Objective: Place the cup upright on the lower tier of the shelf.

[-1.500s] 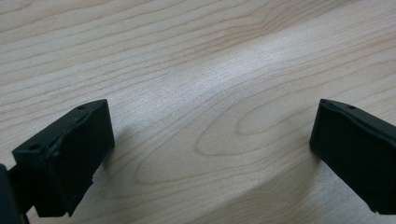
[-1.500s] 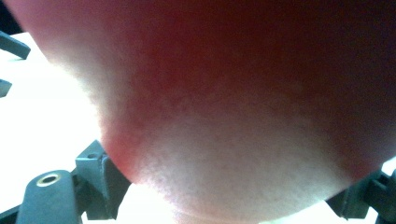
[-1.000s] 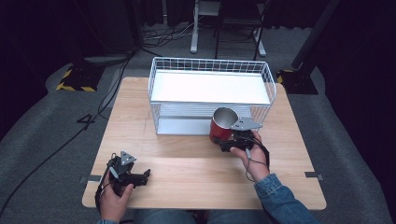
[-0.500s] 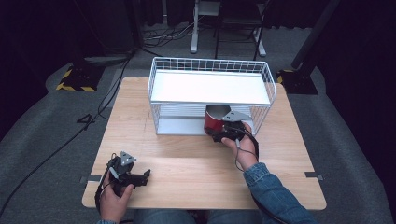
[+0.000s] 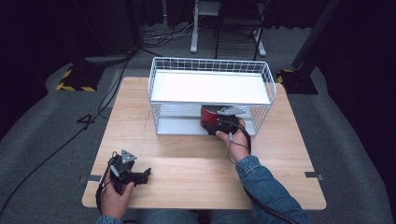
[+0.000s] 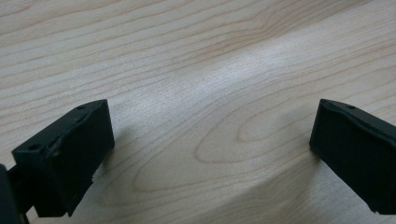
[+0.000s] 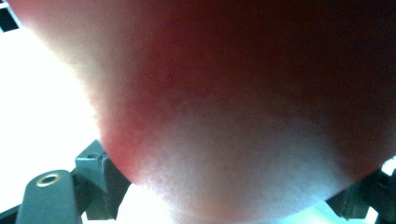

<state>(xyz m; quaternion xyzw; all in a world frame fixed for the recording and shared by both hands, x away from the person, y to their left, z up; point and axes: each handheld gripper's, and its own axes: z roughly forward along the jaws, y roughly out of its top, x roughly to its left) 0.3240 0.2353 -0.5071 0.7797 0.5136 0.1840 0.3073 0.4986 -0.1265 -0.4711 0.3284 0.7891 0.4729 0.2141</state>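
I see cup (image 5: 211, 117) upright under rack (image 5: 210, 87) shelf, top hidden | right gripper (image 5: 219, 125) grasping it | left gripper (image 5: 140, 175) released

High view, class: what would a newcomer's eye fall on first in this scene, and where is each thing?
The eye goes first to the red cup, held in the right gripper and pushed in under the white shelf of the wire rack at the far middle of the wooden table. Next comes the left gripper at the near left corner, jaws wide apart over bare wood.
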